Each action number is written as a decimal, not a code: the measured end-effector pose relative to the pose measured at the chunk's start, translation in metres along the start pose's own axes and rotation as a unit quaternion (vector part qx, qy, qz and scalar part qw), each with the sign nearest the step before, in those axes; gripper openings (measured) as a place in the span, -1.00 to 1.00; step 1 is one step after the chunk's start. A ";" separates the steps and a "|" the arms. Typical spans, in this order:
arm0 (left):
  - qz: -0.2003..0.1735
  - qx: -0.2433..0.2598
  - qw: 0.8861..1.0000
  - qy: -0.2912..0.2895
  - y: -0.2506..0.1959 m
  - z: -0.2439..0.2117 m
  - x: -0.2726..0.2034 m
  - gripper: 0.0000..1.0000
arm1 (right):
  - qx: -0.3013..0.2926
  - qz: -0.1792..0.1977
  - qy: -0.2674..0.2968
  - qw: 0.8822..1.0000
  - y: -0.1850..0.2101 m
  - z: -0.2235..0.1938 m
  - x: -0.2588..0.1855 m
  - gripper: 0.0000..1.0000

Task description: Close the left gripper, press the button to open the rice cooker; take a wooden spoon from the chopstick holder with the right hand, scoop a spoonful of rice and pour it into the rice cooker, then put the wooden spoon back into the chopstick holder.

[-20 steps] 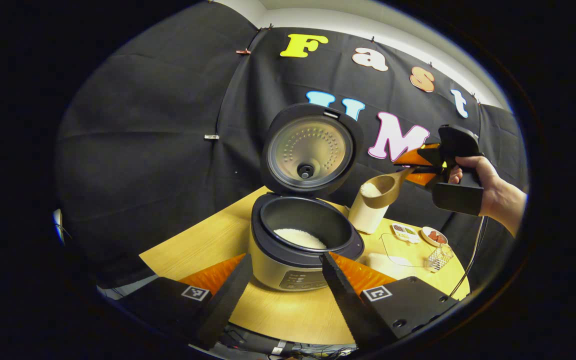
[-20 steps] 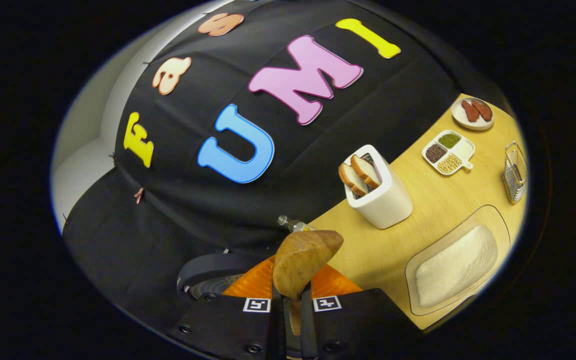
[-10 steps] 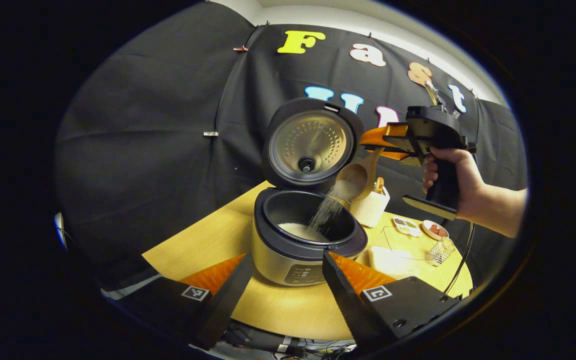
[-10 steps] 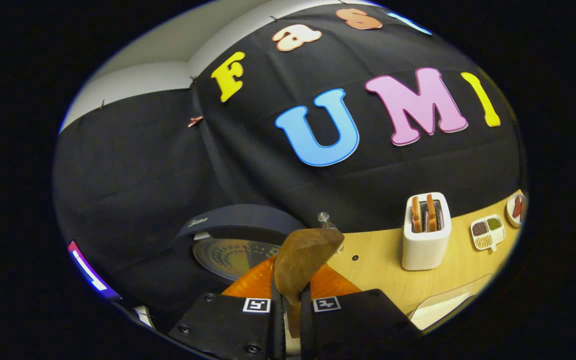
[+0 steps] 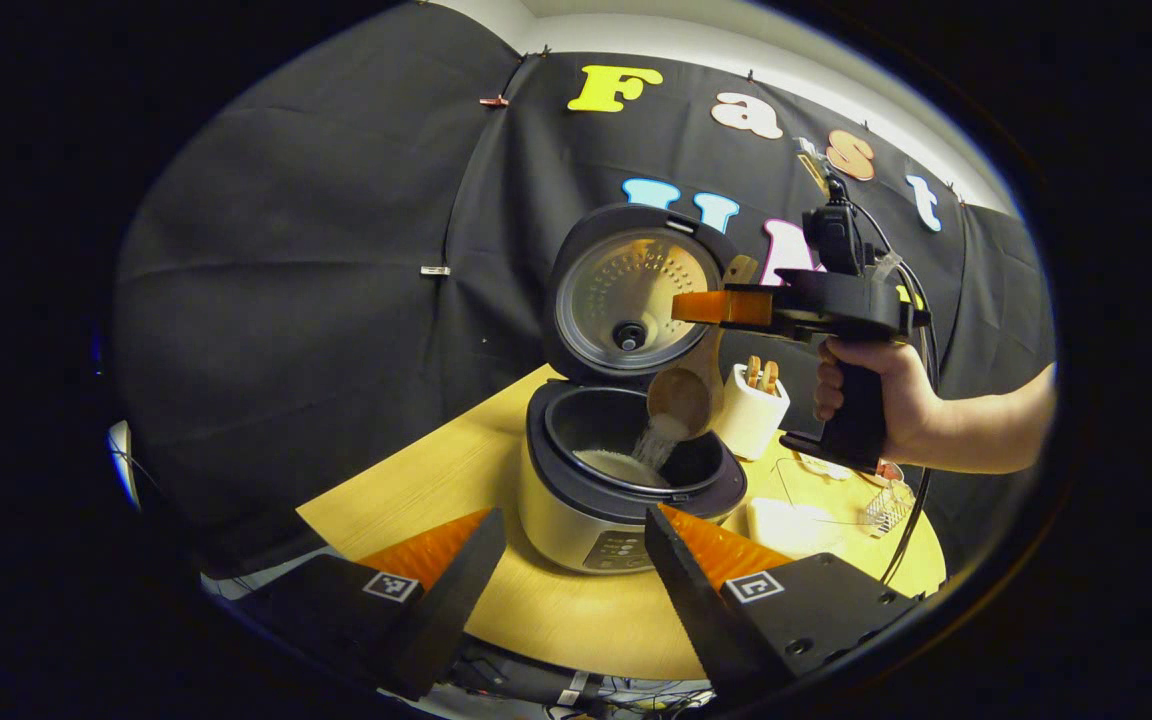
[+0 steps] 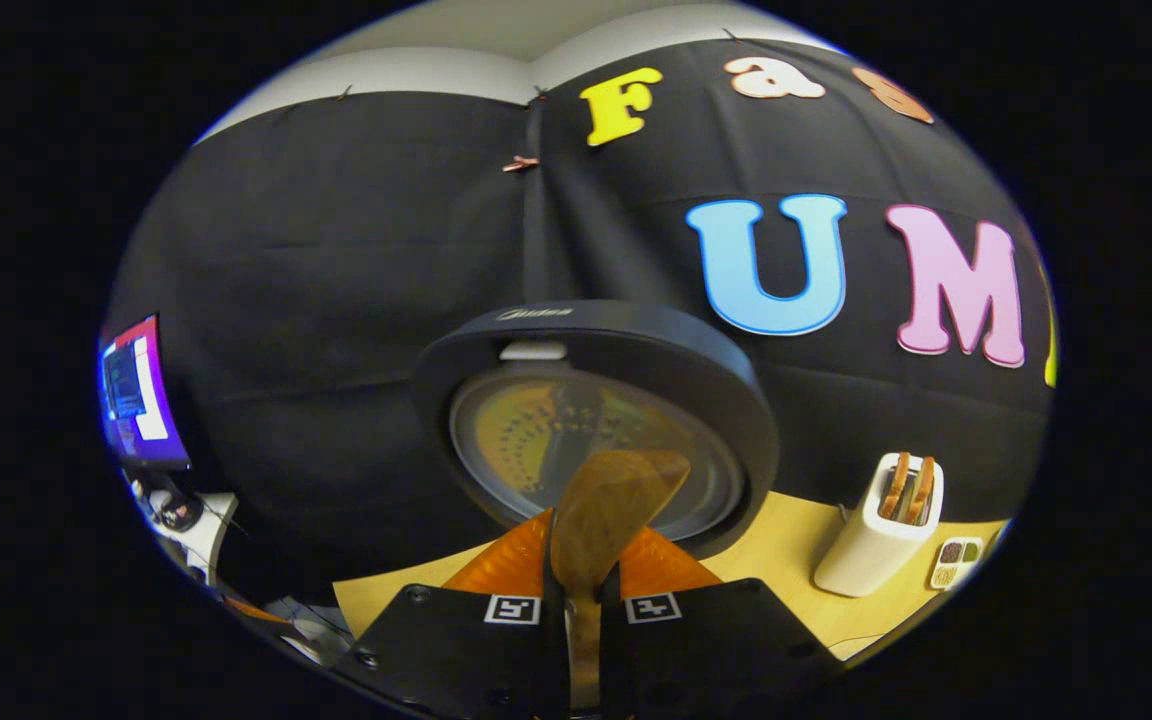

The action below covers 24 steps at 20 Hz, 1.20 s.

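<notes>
We hold the right gripper [image 5: 711, 306] pinched on the brown wooden spoon [image 5: 681, 392], tipping it over the open silver rice cooker [image 5: 626, 480] so white rice [image 5: 658, 440] falls inside, while the left gripper [image 5: 576, 545] waits spread clear.

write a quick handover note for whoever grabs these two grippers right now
Right gripper: shut on the wooden spoon, bowl tipped over the pot.
Left gripper: open, empty, hanging in front of the rice cooker.
Done: lid is up; rice is streaming from the spoon into the pot, onto rice already there.
Left: finish emptying the spoon, then carry it back to the chopstick holder. I can't pick out the holder from here, so look for it before moving.
</notes>
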State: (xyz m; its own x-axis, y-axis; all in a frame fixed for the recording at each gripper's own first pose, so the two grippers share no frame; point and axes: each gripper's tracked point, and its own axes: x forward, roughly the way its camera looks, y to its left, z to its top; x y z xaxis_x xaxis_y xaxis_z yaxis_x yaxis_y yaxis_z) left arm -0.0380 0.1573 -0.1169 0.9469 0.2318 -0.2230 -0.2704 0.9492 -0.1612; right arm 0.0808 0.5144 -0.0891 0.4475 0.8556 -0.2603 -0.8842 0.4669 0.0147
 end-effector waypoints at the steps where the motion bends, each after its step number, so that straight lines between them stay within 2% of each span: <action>1: 0.003 0.001 1.000 0.002 0.002 -0.001 -0.001 0.91 | -0.024 0.012 -0.001 1.000 0.009 -0.003 0.000 -0.67; 3: 0.011 0.002 1.000 0.001 0.007 -0.002 -0.002 0.91 | -0.057 0.031 0.007 0.998 0.024 -0.012 0.002 -0.68; 6: 0.018 0.001 1.000 -0.009 0.010 0.001 -0.007 0.91 | -0.075 0.048 0.024 0.996 0.036 -0.028 0.004 -0.68; 8: 0.021 0.003 1.000 -0.007 0.011 -0.002 -0.010 0.91 | -0.073 0.044 0.029 0.996 0.036 -0.032 0.005 -0.68; 10: 0.018 0.003 1.000 -0.007 0.008 -0.002 -0.011 0.91 | -0.047 0.037 0.031 0.998 0.034 -0.030 0.004 -0.68; 12: 0.014 0.005 1.000 -0.008 0.003 -0.001 -0.012 0.84 | -0.015 0.020 0.022 0.999 0.023 -0.019 -0.001 -0.67; 13: 0.011 0.006 1.000 -0.008 0.001 -0.002 -0.013 0.91 | 0.002 0.012 0.013 1.000 0.015 -0.012 -0.003 -0.68; 16: -0.002 0.010 1.000 -0.010 -0.011 0.002 -0.010 0.92 | 0.064 -0.019 -0.006 0.998 -0.013 0.009 -0.020 -0.68; 20: -0.017 0.017 1.000 -0.018 -0.027 0.011 -0.006 0.91 | 0.156 -0.078 -0.016 0.985 -0.065 0.023 -0.053 -0.68; 24: -0.033 0.025 0.999 -0.029 -0.047 0.023 0.001 0.91 | 0.195 -0.152 -0.031 0.969 -0.126 0.019 -0.106 -0.68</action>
State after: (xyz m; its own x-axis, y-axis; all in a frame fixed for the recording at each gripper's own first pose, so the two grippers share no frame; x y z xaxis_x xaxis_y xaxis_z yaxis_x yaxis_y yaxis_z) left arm -0.0205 0.1178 -0.0873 0.9713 0.1782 -0.1576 -0.1986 0.9720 -0.1253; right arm 0.1478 0.3694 -0.0447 0.6964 0.6718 -0.2523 -0.5984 0.7377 0.3127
